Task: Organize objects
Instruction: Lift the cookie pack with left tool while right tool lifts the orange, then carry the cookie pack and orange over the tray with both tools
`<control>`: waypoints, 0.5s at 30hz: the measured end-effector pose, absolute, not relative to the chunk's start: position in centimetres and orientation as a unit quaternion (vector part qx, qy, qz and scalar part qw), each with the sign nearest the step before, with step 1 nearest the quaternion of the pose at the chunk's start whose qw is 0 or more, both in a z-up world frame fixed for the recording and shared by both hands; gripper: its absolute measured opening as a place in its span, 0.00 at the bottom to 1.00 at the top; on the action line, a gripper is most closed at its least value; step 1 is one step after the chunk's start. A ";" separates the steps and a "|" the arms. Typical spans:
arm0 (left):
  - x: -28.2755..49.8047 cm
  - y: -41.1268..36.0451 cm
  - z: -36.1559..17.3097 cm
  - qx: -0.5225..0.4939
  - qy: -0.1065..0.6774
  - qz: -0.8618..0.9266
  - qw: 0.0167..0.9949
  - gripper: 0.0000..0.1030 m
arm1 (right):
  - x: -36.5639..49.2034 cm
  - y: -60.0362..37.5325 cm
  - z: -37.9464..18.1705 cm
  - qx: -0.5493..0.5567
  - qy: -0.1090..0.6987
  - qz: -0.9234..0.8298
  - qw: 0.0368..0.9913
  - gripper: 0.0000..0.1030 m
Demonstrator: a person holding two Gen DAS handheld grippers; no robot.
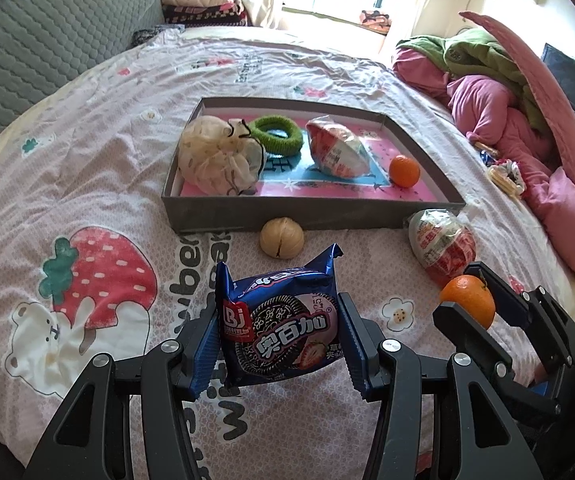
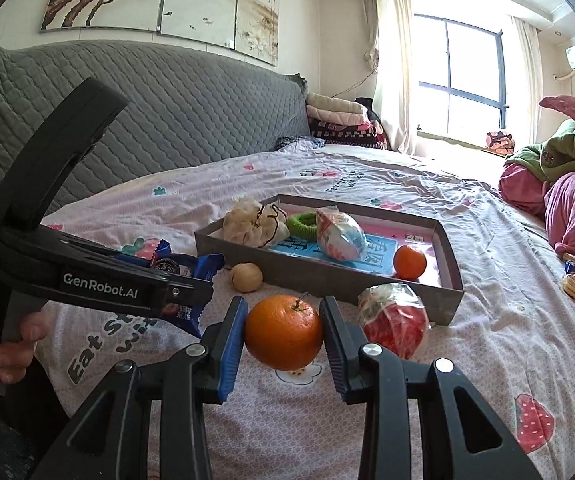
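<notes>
Blue foil fills my left view: the cookie packet (image 1: 283, 328) hangs between the pads of my left gripper (image 1: 281, 340), jaws half-wide and pressed on its two side seams, clear of the bedsheet (image 1: 99, 200) below. I hold it by the seams, I judge, so the biscuits inside are not crushed. Its long axis runs up and away from me, crimped top edge pointing toward the grey box (image 1: 311, 208) ahead, printed face turned to my camera. Just beyond the jaws a walnut (image 1: 282, 237) lies against the box's near wall; right of them a wrapped snack (image 1: 443, 246) rests on the sheet.

From my right view, the right gripper (image 2: 283, 334) clamps the orange (image 2: 284, 333) at its narrowest, pads on opposite flanks across its middle, stem tilted up and away toward the box (image 2: 327, 276). That keeps a round fruit from rolling out. A second orange (image 2: 409, 262) already sits inside, ahead and right, so the box looks like the goal for both loads.
</notes>
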State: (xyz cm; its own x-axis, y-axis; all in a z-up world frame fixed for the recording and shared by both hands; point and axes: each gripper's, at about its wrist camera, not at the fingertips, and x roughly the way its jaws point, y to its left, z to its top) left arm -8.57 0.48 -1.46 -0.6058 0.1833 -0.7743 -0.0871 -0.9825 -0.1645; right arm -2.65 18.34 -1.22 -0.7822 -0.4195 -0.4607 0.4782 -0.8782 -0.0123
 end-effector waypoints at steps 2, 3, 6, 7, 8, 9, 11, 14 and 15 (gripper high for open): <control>-8.4 0.6 -1.2 -0.430 -0.053 0.898 0.077 0.54 | -2.6 18.6 -1.0 0.225 0.059 -0.943 0.238 0.37; -8.3 0.7 -1.0 -0.425 -0.051 0.901 0.077 0.54 | -2.6 18.8 -0.9 0.223 0.057 -0.944 0.238 0.37; -7.8 0.8 -0.1 -0.401 -0.052 0.911 0.082 0.54 | -2.5 19.3 -0.1 0.213 0.049 -0.947 0.236 0.37; -7.7 0.9 0.2 -0.392 -0.050 0.915 0.083 0.54 | -2.5 19.5 0.1 0.209 0.046 -0.948 0.235 0.37; -7.7 1.0 0.6 -0.382 -0.048 0.919 0.083 0.54 | -2.5 19.7 0.3 0.207 0.043 -0.949 0.235 0.37; -7.7 1.0 0.9 -0.375 -0.046 0.922 0.082 0.54 | -2.7 19.8 0.5 0.205 0.040 -0.950 0.234 0.37; -7.8 1.1 1.5 -0.364 -0.043 0.927 0.085 0.54 | -3.0 20.1 0.8 0.204 0.034 -0.951 0.232 0.37; -8.2 1.3 2.0 -0.354 -0.037 0.931 0.085 0.54 | -3.9 20.4 1.2 0.204 0.033 -0.952 0.225 0.37; -8.4 1.3 2.1 -0.352 -0.038 0.931 0.085 0.54 | -4.1 20.5 1.4 0.205 0.033 -0.952 0.224 0.37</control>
